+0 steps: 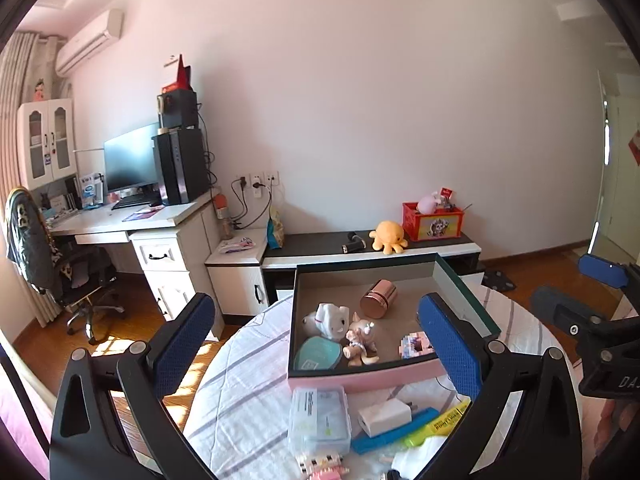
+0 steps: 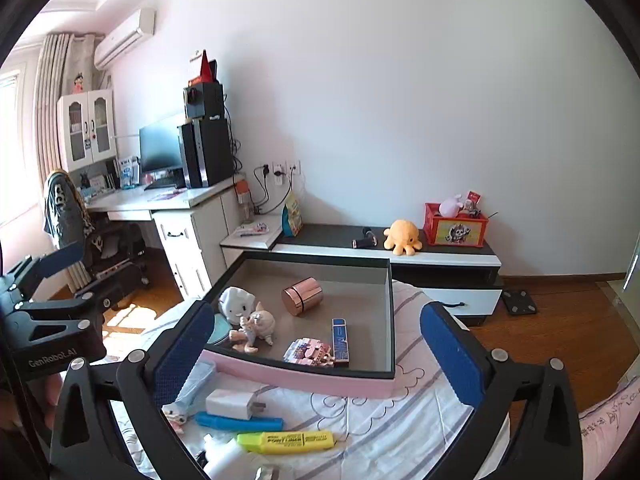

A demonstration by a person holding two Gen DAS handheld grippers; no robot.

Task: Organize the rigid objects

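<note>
Rigid objects are seen in two groups on a round table point(image 2: 400, 432) covered with a striped white cloth. A shallow box point(image 2: 312, 380), pink on its outer wall, dark-rimmed and grey inside, is set toward the table's far edge. Inside it are held a rose-gold cylindrical tin point(image 2: 302, 295) lying on its side near the middle, a white tooth-shaped figure point(image 2: 236, 304) by the left wall, a small pinkish figurine point(image 2: 256, 328) just beside that, a pastel brick-built toy point(image 2: 308, 352) against the near wall and a blue rectangular case point(image 2: 340, 338) standing next to it. A teal round item point(image 1: 318, 354) is seen in the box's near-left corner. Between the box and the table's near edge are laid a clear plastic case point(image 1: 318, 416), a white charger plug point(image 2: 234, 404), a blue bar point(image 2: 240, 424) and a yellow highlighter point(image 2: 286, 442), close together. The left gripper point(image 1: 316, 340) is held with its blue-padded jaws spread wide and nothing between them; the right gripper point(image 2: 316, 344) is likewise wide open and empty. Both are raised above the table's near edge.
</note>
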